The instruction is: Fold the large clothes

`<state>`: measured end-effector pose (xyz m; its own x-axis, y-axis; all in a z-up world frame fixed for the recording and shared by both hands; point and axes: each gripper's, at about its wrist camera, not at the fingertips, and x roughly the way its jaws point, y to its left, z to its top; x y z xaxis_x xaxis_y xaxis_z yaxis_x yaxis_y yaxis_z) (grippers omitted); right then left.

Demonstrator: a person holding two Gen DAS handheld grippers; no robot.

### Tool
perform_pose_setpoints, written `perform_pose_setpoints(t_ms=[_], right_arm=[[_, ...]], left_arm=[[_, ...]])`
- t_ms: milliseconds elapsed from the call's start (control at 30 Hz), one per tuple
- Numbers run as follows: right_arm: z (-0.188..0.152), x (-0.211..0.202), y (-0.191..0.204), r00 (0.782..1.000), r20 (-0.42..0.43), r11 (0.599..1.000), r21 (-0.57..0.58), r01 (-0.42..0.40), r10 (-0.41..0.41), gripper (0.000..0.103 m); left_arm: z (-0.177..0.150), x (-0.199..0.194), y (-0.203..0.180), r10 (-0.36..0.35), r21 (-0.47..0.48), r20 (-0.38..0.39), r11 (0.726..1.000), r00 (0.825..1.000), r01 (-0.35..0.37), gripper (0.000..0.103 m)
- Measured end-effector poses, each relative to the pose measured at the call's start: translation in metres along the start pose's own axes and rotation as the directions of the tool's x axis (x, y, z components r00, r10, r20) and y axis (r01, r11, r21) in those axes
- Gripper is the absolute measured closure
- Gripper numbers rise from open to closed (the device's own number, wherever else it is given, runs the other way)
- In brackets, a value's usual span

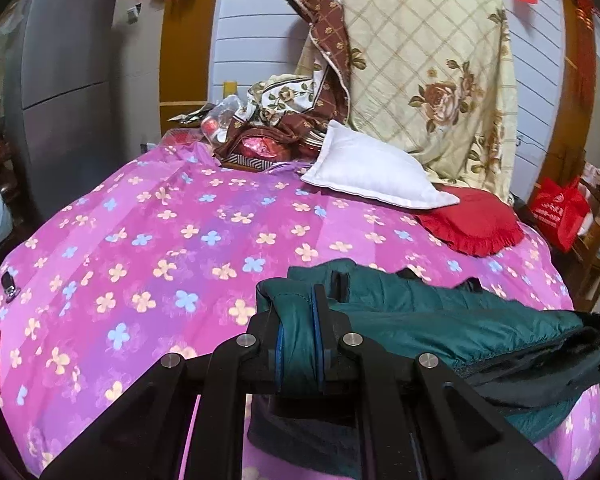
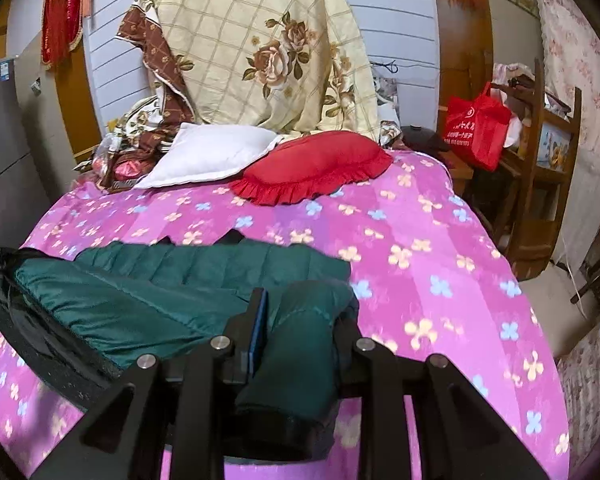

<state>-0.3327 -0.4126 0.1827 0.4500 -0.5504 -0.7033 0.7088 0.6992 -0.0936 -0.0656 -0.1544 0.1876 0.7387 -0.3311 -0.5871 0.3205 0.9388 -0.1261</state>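
A dark green quilted jacket (image 1: 440, 320) with a black lining is held over the pink flowered bedspread (image 1: 160, 240), stretched between my two grippers. My left gripper (image 1: 300, 320) is shut on the jacket's left end, a bunch of green fabric pinched between its blue pads. In the right wrist view the same jacket (image 2: 172, 280) runs off to the left. There my right gripper (image 2: 300, 312) is shut on a thick roll of its right end. The jacket's lower part hangs down behind both grippers and is hidden.
A white pillow (image 1: 372, 168) and a red frilled cushion (image 1: 472, 220) lie at the far side of the bed. A cream rose-patterned quilt (image 1: 420, 60) is piled against the wall. A grey fridge (image 1: 60, 80) stands left. A red bag (image 2: 476, 128) hangs on wooden shelves at the right.
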Motion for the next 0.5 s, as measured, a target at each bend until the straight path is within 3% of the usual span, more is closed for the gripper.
perform_pose_setpoints(t_ms=[267,500], right_arm=[[0.029,0.057,-0.001,0.999,-0.035,0.999,0.016,0.032,-0.032,0.077],[0.036,0.114,-0.001,0.996,-0.071,0.998,0.029,0.063,-0.061,0.077]], left_arm=[[0.016,0.051,-0.018,0.078,0.018,-0.015,0.997,0.997,-0.078,0.103],[0.013,0.113,-0.027,0.158,0.016,-0.068,0.987,0.985,-0.157,0.103]])
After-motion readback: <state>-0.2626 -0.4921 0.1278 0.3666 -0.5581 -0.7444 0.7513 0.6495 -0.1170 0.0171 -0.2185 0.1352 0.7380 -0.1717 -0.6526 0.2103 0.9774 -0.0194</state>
